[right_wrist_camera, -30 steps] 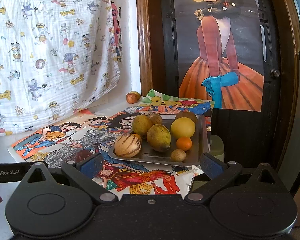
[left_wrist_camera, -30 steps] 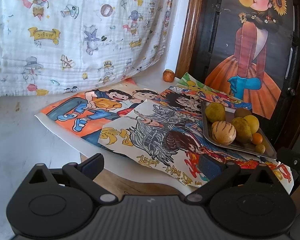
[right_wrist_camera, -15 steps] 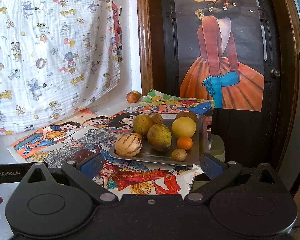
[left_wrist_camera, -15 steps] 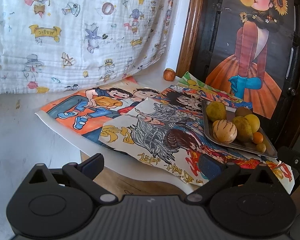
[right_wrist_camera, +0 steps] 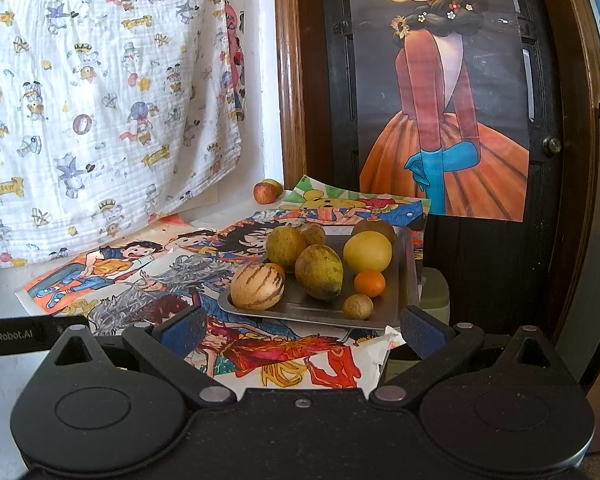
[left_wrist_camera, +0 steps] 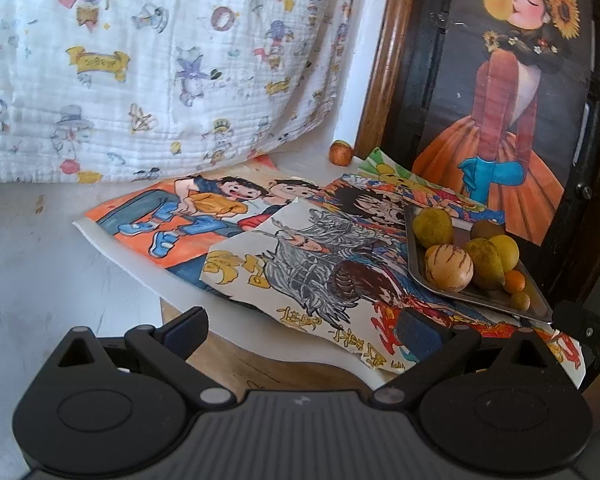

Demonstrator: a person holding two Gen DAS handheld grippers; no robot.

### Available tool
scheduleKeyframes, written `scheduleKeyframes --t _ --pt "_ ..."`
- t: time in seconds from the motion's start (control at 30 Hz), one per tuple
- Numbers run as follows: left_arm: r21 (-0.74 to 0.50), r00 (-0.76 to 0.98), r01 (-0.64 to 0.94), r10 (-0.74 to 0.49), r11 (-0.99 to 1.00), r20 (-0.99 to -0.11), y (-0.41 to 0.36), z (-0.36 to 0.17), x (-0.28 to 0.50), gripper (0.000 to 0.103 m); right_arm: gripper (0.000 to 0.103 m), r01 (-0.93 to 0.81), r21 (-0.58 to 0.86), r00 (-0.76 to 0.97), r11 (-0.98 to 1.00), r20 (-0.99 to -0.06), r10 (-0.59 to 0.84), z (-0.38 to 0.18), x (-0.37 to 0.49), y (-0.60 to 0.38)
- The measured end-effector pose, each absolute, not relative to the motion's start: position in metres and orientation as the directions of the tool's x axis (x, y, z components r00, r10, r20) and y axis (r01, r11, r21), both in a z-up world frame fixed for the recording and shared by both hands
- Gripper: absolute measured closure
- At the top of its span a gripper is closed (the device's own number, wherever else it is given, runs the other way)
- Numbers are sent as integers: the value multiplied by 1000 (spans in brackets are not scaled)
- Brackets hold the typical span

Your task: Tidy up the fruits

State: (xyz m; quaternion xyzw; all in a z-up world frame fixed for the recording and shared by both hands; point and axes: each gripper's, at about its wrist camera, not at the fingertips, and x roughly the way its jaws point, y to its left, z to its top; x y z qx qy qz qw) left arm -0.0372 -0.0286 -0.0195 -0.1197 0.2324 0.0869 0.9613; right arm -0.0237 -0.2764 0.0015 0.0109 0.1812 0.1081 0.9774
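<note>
A metal tray [right_wrist_camera: 404, 280] on the cartoon posters holds several fruits: a striped pale melon [right_wrist_camera: 257, 286], a green-yellow mango [right_wrist_camera: 319, 271], a yellow lemon [right_wrist_camera: 367, 252], a small orange [right_wrist_camera: 369, 283] and a small brown fruit [right_wrist_camera: 357, 306]. The tray also shows at the right of the left wrist view [left_wrist_camera: 416, 260]. A lone reddish apple [right_wrist_camera: 263, 193] sits at the back by the door frame; it shows in the left wrist view too [left_wrist_camera: 341, 153]. My right gripper [right_wrist_camera: 300, 330] is open and empty just before the tray. My left gripper [left_wrist_camera: 302, 330] is open and empty over the poster edge.
Colourful posters [left_wrist_camera: 204, 216] cover the white table [left_wrist_camera: 40, 264]. A patterned white cloth [left_wrist_camera: 140, 60] hangs behind. A dark door with a girl poster [right_wrist_camera: 440, 100] stands behind the tray. The left gripper's body [right_wrist_camera: 16, 336] shows at the left of the right wrist view.
Both grippers have drifted slightly; the scene sits a touch lower and closer in the left view. No fruit has moved.
</note>
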Motion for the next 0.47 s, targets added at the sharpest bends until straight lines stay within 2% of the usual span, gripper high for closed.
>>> scheduleKeyframes --t 0.2,0.47 --pt "-81 878 -272 212 959 -429 -37 -12 -41 1 1 -206 56 909 977 -359 212 0 -24 -275" --pt "-88 890 -254 197 963 -411 -38 -10 -43 0 1 -205 53 907 977 -364 210 -1 -24 -275"
